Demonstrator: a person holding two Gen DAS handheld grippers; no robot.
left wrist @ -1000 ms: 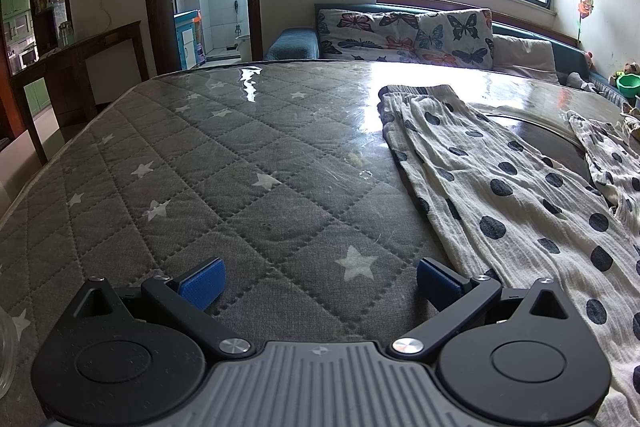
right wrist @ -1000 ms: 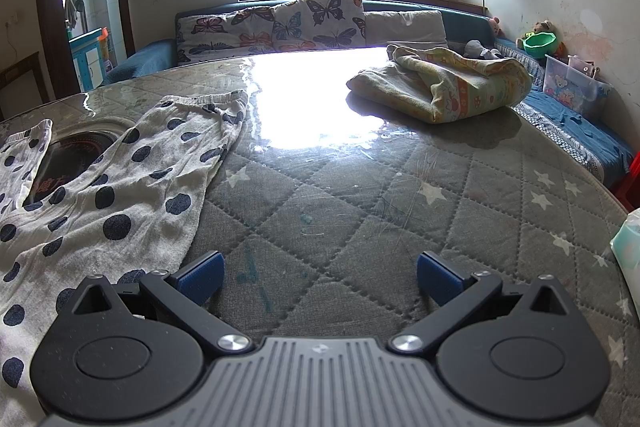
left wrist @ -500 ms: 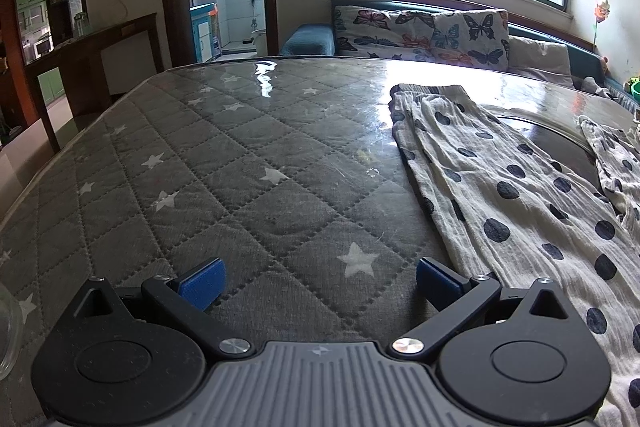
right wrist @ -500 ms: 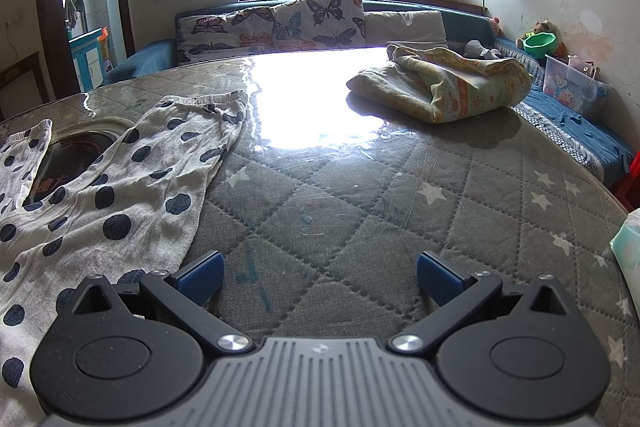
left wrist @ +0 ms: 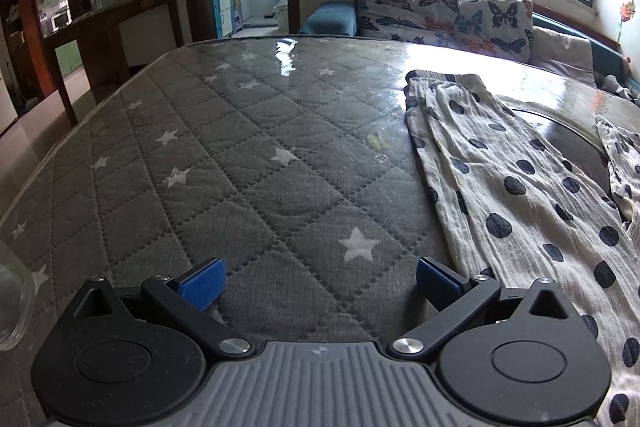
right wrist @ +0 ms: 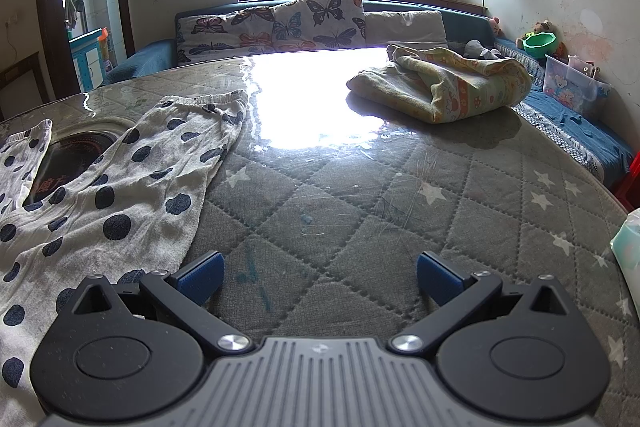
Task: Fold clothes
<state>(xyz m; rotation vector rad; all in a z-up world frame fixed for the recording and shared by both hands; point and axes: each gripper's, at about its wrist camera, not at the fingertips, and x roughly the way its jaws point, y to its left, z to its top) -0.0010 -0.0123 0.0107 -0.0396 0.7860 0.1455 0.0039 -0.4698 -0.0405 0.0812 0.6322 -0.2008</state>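
Note:
White trousers with dark polka dots (left wrist: pixel 520 195) lie spread flat on the grey quilted table top, legs pointing away. In the left wrist view they are to the right of my left gripper (left wrist: pixel 318 281), which is open and empty over bare quilt; its right finger is next to the trousers' edge. In the right wrist view the trousers (right wrist: pixel 112 195) lie to the left of my right gripper (right wrist: pixel 318 279), which is open and empty, its left finger at the cloth's edge.
A folded yellow patterned blanket (right wrist: pixel 444 83) lies at the table's far right. A glass jar (left wrist: pixel 10 307) stands at the left edge. Butterfly cushions (right wrist: pixel 272 27) on a bench behind the table. A dark round inset (right wrist: pixel 76 151) shows between the trouser legs.
The left gripper's view has swung left and tilted slightly; the trousers sit further right in it. The right gripper has not moved. Both stay open.

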